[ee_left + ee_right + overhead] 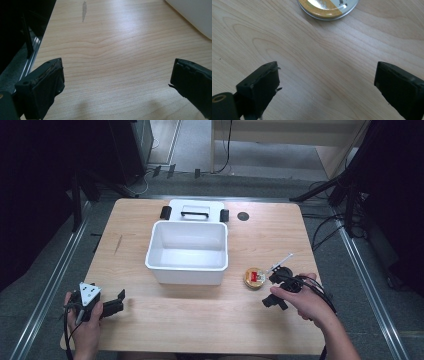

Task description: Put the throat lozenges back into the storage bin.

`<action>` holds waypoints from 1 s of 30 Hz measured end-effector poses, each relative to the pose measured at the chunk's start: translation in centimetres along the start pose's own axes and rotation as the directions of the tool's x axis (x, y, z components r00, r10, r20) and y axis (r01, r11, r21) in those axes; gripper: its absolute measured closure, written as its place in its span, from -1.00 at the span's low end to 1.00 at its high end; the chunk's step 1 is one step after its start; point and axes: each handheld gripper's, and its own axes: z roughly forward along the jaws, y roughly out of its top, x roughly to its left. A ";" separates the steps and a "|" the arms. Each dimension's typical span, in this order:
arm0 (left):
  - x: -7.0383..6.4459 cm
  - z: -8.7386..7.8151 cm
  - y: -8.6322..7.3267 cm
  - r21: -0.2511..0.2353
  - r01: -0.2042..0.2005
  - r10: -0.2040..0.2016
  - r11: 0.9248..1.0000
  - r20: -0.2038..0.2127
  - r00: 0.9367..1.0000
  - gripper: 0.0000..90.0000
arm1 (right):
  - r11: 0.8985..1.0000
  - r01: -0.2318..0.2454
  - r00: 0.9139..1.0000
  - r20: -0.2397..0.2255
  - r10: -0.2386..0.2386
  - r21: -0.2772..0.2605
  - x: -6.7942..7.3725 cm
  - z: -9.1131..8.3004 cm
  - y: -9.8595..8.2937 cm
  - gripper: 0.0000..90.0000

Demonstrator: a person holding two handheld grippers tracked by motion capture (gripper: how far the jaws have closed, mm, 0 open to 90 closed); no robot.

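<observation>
the right gripper (pixel 327 82) has its jaws wide, and the round tin (pixel 328 7) lies flat just ahead of them, not between them yet. this looks like the approach step (the left gripper (pixel 116 82) waits, jaws wide too, over bare table (pixel 112 50)); next the jaws must go forward around the tin.

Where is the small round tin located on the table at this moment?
In the high view, the round tin lies flat on the wooden table, right of the white box, just before the open right gripper. The right gripper view shows it ahead of the jaws.
</observation>
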 end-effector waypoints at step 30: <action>0.5 0.0 0.0 -0.041 0.078 -0.077 0.996 0.025 0.997 -1.00 | 0.991 -0.101 0.995 0.034 0.098 0.091 0.0 3.0 8.2 -0.72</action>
